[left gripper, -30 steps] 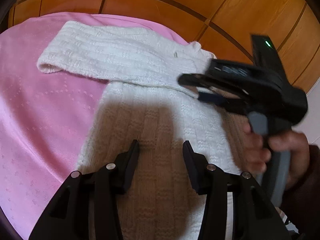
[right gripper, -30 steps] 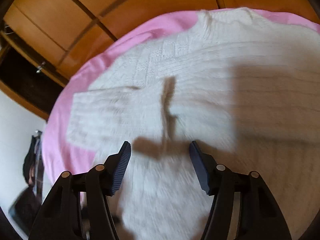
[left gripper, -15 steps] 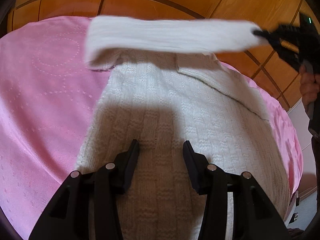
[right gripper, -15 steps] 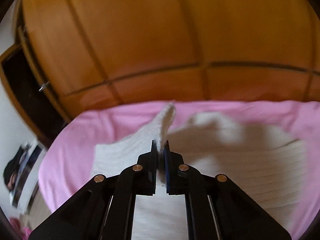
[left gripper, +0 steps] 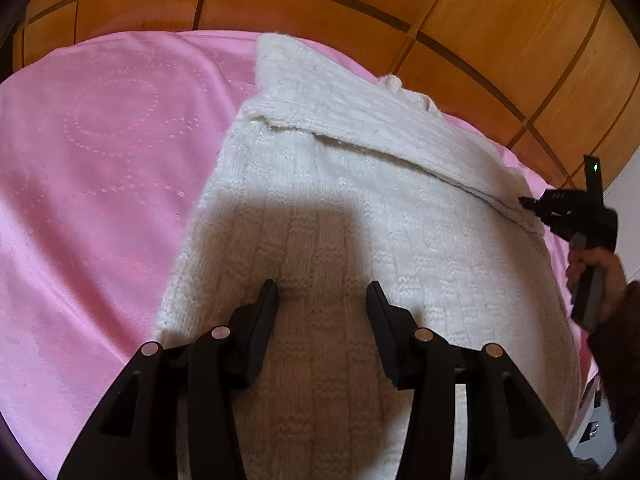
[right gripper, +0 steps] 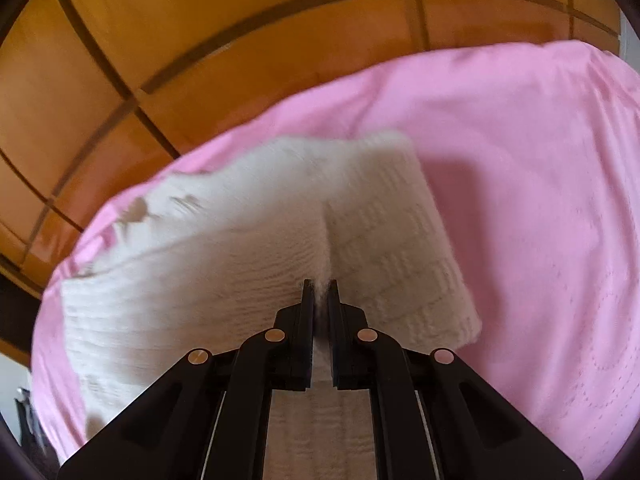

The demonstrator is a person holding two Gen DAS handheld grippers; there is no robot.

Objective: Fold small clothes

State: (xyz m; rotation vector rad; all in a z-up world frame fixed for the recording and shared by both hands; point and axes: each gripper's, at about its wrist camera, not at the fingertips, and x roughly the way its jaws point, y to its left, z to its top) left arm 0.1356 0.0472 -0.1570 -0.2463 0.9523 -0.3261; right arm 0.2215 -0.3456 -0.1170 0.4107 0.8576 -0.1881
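Note:
A white knitted sweater [left gripper: 360,208] lies flat on a pink bedspread [left gripper: 100,152]. One sleeve [left gripper: 384,124] lies folded diagonally across its upper body. My left gripper [left gripper: 322,294] is open, its fingers resting on the sweater's lower body. My right gripper [right gripper: 320,292] is shut on the sleeve's cuff end [right gripper: 320,240], low over the sweater's right edge; it also shows in the left wrist view [left gripper: 532,202]. The sweater [right gripper: 200,264] shows blurred in the right wrist view.
A wooden panelled wardrobe [left gripper: 360,4] stands behind the bed. Pink bedspread [right gripper: 540,200] extends to the left of the sweater. A white wall [left gripper: 628,216] lies at the far right.
My right gripper closed on the sleeve, lifted it and carried it across the sweater's body to the right, then lowered it. The left gripper stayed put.

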